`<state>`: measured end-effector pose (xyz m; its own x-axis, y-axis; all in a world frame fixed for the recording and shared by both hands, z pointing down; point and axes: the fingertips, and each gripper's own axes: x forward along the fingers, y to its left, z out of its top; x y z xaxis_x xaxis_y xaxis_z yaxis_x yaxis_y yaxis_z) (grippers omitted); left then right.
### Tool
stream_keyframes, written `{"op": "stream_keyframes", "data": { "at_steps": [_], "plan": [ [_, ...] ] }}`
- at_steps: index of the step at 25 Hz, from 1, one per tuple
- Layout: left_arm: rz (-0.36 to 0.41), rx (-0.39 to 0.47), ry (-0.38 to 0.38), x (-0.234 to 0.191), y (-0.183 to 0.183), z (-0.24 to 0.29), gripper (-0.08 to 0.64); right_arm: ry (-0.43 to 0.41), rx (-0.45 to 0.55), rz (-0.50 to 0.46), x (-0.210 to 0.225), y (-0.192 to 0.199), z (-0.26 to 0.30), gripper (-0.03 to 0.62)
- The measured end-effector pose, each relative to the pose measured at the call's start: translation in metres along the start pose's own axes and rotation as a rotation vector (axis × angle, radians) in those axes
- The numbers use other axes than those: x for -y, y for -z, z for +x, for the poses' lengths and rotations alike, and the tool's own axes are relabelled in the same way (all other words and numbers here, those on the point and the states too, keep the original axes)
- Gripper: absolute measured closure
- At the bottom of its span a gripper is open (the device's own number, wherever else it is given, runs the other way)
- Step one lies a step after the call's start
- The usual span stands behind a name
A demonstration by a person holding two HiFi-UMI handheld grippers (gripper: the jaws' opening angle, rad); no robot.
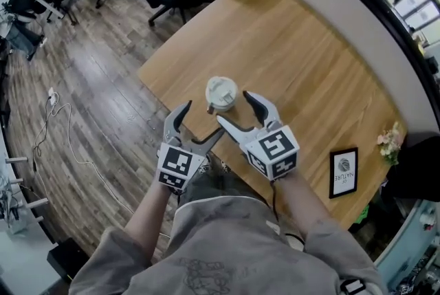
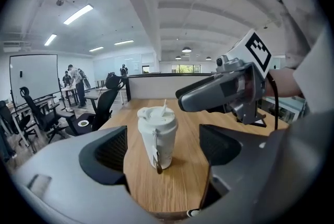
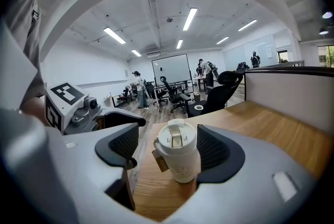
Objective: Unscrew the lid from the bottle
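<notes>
This is looking like a big office: rolling chairs are sitting around, a whiteboard is standing at the back, and long lights are shining overhead.

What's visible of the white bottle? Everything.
The white bottle looks plastic, cup-shaped and faintly speckled, with its flip-top lid still on and a brown tag hanging at its side. It stands upright on the wooden table, between the open jaws of the right tongs; contact is unclear.

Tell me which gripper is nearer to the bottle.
The right gripper: the bottle stands between its open jaws. The left gripper has the bottle ahead of its jaws, not between them.
</notes>
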<state>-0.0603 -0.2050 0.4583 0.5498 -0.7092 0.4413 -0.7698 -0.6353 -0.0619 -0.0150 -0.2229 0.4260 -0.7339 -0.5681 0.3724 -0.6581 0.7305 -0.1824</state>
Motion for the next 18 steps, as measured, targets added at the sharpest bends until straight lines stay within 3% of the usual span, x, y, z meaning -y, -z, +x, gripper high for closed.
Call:
{"op": "stream_keyframes", "data": {
  "at_steps": [10,18],
  "plan": [
    [0.004,-0.013,0.097,-0.005,0.044,0.058,0.101,0.012,0.022,-0.011,0.018,0.016,0.038,0.189],
    [-0.059,0.131,0.238,0.0,0.048,0.088,0.067,0.052,0.012,-0.053,0.021,0.026,0.064,0.146]
  ]
}}
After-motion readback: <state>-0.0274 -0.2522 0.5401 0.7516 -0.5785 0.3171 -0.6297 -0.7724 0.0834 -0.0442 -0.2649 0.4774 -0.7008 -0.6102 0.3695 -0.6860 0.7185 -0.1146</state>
